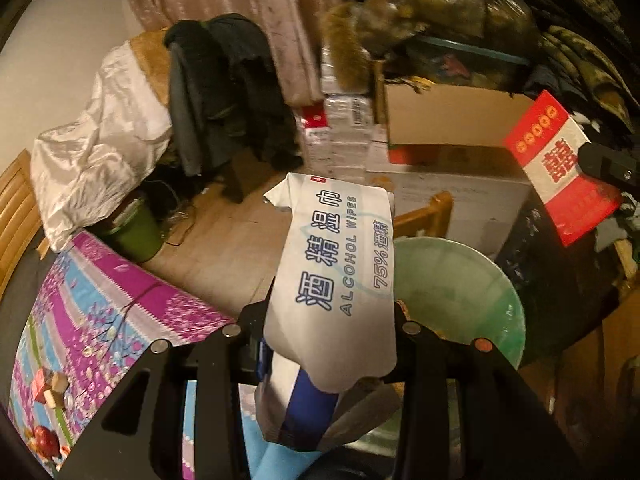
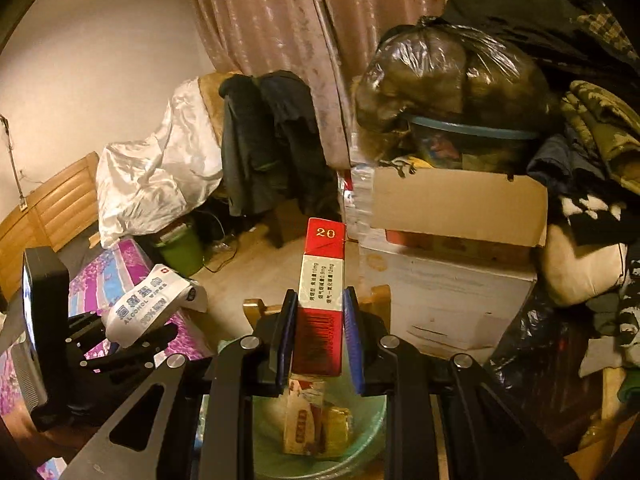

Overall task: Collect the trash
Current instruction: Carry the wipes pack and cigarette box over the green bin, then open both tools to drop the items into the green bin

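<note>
My left gripper was pinching a crumpled white plastic wipes packet with blue "ALCOHOL WIPES 75%" lettering, its fingers pressed against the packet's lower half while the top stuck out ahead. From the left wrist camera the packet hung beside the rim of a round pale-green plastic trash bin lined with a thin bag — just left of it, over the edge of the bed with its purple-and-blue floral quilt.

My right gripper was clamped on a tall red-and-white cardboard cigarette carton marked "20", held upright between the 2 blue-padded fingers. Directly beneath it the right wrist camera showed the bin's interior, already holding a cream-and-red packet and something yellow (I couldn't make out what). A brown cardboard box sat on a white one beyond.
</note>
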Demonstrator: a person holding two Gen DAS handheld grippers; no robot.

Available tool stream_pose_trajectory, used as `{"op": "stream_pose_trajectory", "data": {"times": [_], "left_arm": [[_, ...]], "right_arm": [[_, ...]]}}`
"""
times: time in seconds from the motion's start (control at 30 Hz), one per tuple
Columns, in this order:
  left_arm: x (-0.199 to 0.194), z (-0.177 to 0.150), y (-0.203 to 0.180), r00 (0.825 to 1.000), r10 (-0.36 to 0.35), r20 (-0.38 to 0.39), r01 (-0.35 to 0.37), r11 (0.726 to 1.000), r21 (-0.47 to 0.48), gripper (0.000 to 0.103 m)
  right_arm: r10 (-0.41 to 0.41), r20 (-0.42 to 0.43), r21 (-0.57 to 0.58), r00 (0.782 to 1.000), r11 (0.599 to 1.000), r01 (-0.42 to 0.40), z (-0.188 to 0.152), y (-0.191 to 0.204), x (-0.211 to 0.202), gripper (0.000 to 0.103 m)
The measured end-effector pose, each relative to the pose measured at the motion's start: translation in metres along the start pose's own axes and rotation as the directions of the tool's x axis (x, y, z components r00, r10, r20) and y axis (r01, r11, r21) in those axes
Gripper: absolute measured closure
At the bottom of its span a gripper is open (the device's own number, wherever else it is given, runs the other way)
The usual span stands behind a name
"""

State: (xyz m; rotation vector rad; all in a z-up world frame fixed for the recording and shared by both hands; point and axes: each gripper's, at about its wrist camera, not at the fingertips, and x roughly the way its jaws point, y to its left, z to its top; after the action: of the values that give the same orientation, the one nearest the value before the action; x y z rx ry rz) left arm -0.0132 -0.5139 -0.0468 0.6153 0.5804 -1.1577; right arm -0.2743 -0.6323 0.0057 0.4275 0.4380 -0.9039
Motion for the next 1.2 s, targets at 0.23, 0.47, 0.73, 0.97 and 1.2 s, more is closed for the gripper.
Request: {"op": "stream_pose_trajectory", "data": {"times": [0.23,0.47,0.73,0.97,1.2], "left_arm": [[0.011,0.000,-0.011,0.999,-0.036,-0.033,0.037,0.999,0.015,0.067],[0.017,-0.003,-0.010,0.995,-0.078,-0.056,0.078,0.997,0.007,0.067],[0.021,-0.002,-0.014,0.992,-0.108,-0.059,0.108,0.994,-0.001,0.037],[0.022,0.000,0.004,0.993,-0.104,-0.051,0.100,0.992,-0.072,0.037],[0.021,-0.008,0.020,0.996,-0.080,-0.049,0.073,0.988,-0.132,0.037]], "right_arm": [[0.020,-0.026,0.001,0.999,1.000,-0.020,-0.009,0.005,0.004,0.078],[0.047,-0.043,0.026,0.998,0.999,-0.046,-0.013,0.007,0.009,0.078],[0.077,-0.089,0.039,0.993,0.997,-0.073,-0.016,0.011,0.026,0.064],[0.075,-0.089,0.063,0.993,0.996,-0.070,-0.022,0.006,0.031,0.060],[0.085,-0.088,0.054,0.992,0.995,-0.080,-0.025,0.012,0.032,0.059]]}}
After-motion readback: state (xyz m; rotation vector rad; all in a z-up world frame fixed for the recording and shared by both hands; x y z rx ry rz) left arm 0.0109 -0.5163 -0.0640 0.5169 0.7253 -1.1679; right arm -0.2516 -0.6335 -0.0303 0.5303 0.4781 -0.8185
